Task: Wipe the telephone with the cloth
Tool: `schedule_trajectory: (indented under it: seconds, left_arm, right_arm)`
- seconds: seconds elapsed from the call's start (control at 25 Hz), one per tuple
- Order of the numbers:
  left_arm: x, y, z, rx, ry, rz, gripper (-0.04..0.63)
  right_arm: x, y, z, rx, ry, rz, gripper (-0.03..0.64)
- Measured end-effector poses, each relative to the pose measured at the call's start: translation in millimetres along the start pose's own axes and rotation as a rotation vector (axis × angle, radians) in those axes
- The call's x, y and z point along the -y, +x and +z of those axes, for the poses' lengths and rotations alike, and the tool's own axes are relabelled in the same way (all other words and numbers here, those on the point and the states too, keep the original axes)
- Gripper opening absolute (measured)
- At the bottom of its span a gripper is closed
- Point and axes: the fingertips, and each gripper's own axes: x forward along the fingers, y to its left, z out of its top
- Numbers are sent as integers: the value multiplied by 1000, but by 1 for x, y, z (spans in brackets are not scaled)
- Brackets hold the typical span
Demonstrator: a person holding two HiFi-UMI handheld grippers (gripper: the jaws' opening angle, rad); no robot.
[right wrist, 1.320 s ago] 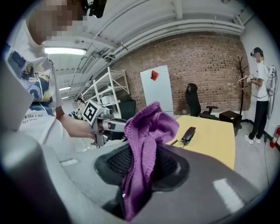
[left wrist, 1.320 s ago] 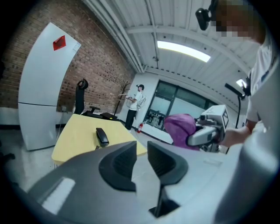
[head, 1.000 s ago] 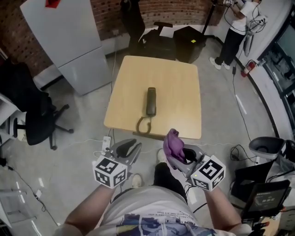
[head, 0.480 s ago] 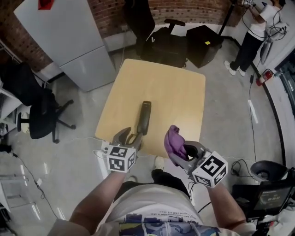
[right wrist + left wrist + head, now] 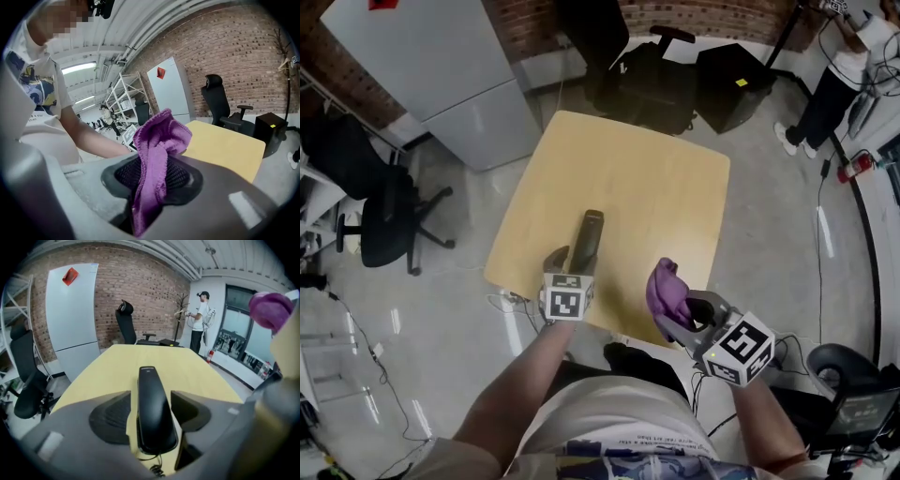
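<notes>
**Loose handset near the edge – a push could send it skidding**

I'm looking into a brick-walled workshop. A square wooden table (image 5: 661, 178) lies ahead of both tools and carries nothing but the telephone (image 5: 152, 413). It is a black handset lying flat, and it points straight away from the left gripper (image 5: 572, 262), with its near end between the jaws.

Those jaws are opening. I can see tabletop between each pad and the plastic, so nothing is pinning the handset down at the moment.

That is my main worry. The body looks smooth and rounded, and its near end sits close to the table edge on my side. If I close off-centre, one pad will arrive first and shove the handset sideways. If I wipe before I have a grip, the stroke itself will likely slide it.

The right gripper (image 5: 682, 317) hangs to the right of the left one, about level with that near edge. It is clamped on the purple cloth (image 5: 157, 150). Most of the cloth bunches above the jaws and a tail hangs below. If I press too low, hard jaw tips could meet the phone instead of fabric – or the cloth could drag out of the clamp.

The smallest thing is the coiled cord (image 5: 157, 468), just under the left gripper. If it snags, it could tug the handset off line.
</notes>
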Motion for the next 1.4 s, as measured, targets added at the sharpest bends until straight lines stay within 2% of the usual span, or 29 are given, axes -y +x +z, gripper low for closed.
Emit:
schedule_trajectory:
  seconds: [0.12, 0.32, 0.4, 0.48, 0.68, 1.04, 1.4]
  left_arm:
    - [3, 12, 1, -34, -20, 6, 291]
    - [1, 25, -9, -59, -16, 24, 290]
    - [0, 25, -9, -55, -12, 33, 258]
    - [-1, 23, -9, -54, -12, 38, 257]
    - [2, 15, -6, -44, 11, 22, 255]
    - [22, -30, 35, 72, 111, -97, 253]
    - [52, -98, 62, 165, 225, -259, 253]
  right_arm:
    - [7, -1, -3, -15, 18, 11, 114]
    - [13, 0, -9, -21, 31, 14, 113]
    - [15, 0, -9, -20, 41, 15, 113]
    - [16, 1, -10, -21, 49, 16, 114]
    - [20, 4, -8, -19, 46, 22, 113]
    - [28, 25, 34, 47, -15, 3, 112]
    - [-13, 56, 114, 171, -137, 42, 112]
